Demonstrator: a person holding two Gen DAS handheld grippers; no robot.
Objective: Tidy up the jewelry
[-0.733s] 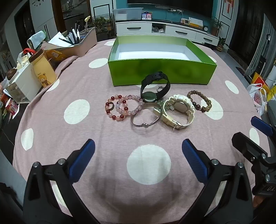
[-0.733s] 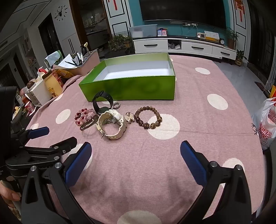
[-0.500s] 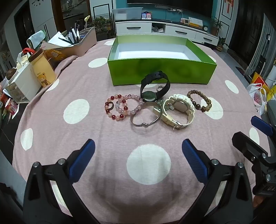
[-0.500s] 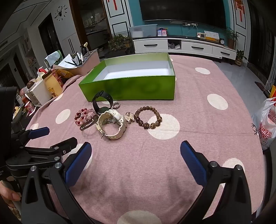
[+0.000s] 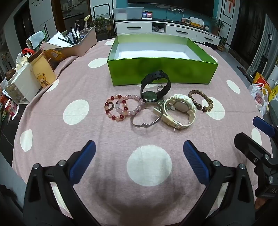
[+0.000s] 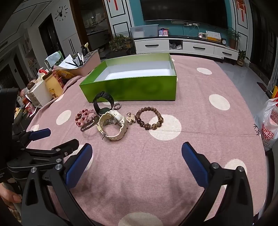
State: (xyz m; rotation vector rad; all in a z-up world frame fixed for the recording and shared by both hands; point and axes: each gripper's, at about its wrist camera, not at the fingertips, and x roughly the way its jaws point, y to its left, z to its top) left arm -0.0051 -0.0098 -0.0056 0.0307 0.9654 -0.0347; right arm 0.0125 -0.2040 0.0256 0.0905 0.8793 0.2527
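Left tool, right tool spread, unloaded; bare cloth before jewelry cluster, green box.

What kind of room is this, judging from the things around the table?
Most likely a home living room. A large TV hangs on a teal wall above a low white cabinet, potted plants stand nearby, and the table wears a pink polka-dot cloth with household clutter at its edge.

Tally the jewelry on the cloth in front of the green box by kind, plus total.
Watches: 2, black watch and cream watch
Bead bracelets: 3, red-and-pink bracelet, pale pink bracelet, brown bracelet
Metal bangles: 1, silver bangle
Small charm pieces: 2, gold charm, small ring
Total: 8
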